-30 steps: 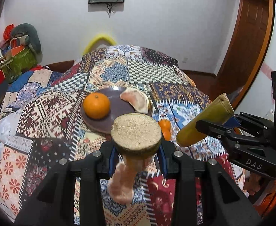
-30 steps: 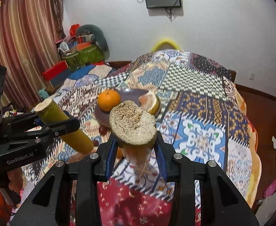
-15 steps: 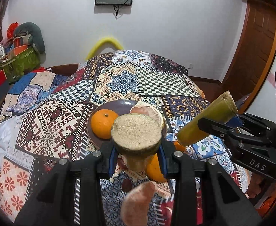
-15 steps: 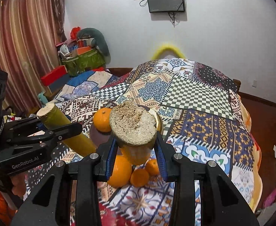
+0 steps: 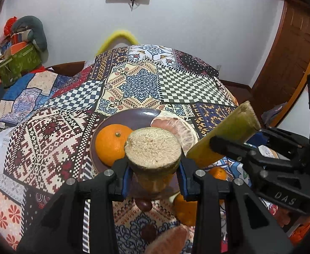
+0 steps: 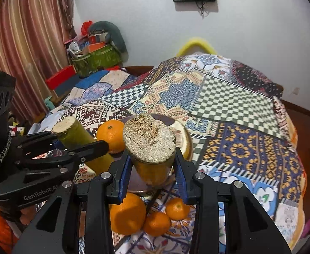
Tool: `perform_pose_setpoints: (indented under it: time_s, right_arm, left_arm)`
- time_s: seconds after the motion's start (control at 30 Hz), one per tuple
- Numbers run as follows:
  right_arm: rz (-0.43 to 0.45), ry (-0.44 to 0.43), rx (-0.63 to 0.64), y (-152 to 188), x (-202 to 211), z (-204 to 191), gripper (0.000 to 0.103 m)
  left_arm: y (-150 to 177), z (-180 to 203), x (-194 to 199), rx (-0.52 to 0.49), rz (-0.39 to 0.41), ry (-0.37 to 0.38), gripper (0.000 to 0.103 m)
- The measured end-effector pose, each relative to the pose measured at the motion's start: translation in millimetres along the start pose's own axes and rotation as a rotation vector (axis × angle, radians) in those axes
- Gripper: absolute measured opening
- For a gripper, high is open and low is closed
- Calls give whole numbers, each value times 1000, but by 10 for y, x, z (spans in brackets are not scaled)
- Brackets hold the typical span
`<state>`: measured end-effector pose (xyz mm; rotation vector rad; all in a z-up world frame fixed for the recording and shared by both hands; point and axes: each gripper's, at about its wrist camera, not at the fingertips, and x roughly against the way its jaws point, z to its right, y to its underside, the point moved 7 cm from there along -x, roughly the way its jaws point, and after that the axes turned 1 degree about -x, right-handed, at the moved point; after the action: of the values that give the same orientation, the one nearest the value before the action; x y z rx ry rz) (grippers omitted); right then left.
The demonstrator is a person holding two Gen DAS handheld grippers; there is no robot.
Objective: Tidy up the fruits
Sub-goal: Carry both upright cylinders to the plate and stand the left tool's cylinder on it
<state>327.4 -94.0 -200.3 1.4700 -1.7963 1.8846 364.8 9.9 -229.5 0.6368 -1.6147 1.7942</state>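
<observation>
We see the left gripper (image 5: 154,173) clamped on one sugarcane piece (image 5: 154,148) and the right gripper (image 6: 152,171) clamped on another (image 6: 149,135), both above the plate (image 5: 133,115) holding an orange (image 5: 110,144) and a pomelo segment (image 5: 177,127).

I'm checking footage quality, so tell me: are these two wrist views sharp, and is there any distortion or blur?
Left wrist view: strong fisheye bending with dark corners; the cane piece and plate are sharp, the near wedge blurs. Right wrist view: same bending; its cane piece is crisp, the quilt slightly soft.
</observation>
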Motion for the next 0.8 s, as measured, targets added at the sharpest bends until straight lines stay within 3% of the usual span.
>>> perform_pose_setpoints:
  time_s: [0.2,0.6,0.8]
  right_arm:
    - [-42,-2,8,27,-231,10,35]
    - [-36,-29,10,-90,-367,71,35]
    - [-36,-34,10,-113,-392,94,35]
  left_arm:
    - [-29,-85,-225,20,-38,3,36]
    - [-153,-169,-474,41,-64,33,36]
    - [-285,-177,-441,39,-29,30,36]
